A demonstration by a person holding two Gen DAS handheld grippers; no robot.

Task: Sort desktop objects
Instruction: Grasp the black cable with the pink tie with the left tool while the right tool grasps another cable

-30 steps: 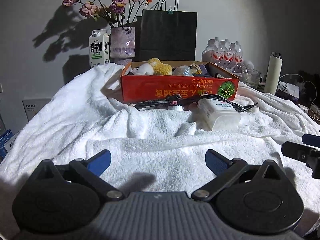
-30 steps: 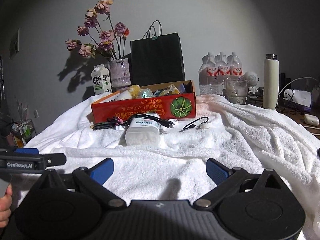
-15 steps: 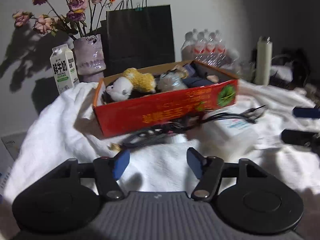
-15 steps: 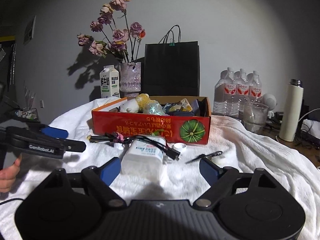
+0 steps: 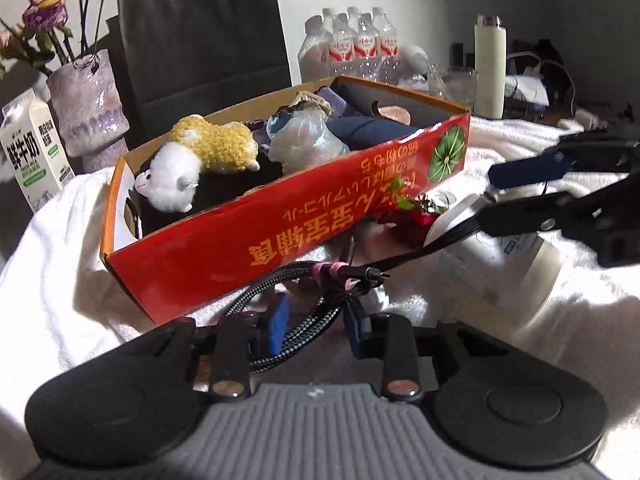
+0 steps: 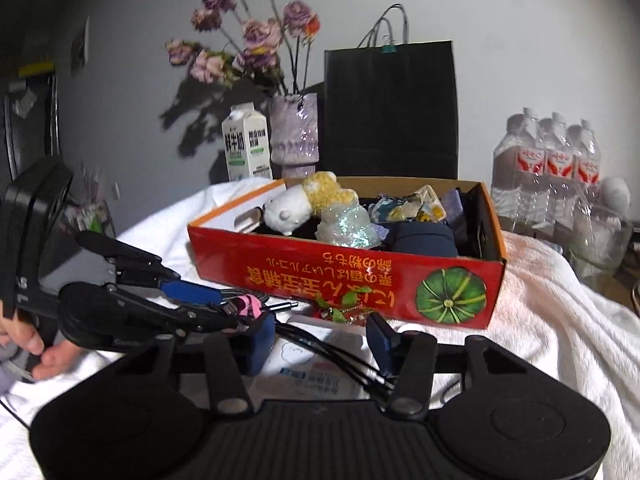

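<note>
White towel [image 6: 540, 320] covers surface. Red box [image 5: 280, 236] of sorted items mid-towel; milk carton [image 6: 245, 142], vase [image 6: 294, 132], black bag [image 6: 390, 108], water bottles [image 6: 548, 168] along far edge by grey wall. Left gripper [image 5: 318, 322] closing, braided cable bundle [image 5: 312, 312] between pads, contact unclear. Right gripper [image 6: 322, 340] closing over white bottle [image 6: 316, 376], pads apart.

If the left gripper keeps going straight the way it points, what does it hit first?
Probably the braided cable: it already lies between the closing left gripper jaws. Past it stands the red box wall; depth is hard to judge.
</note>
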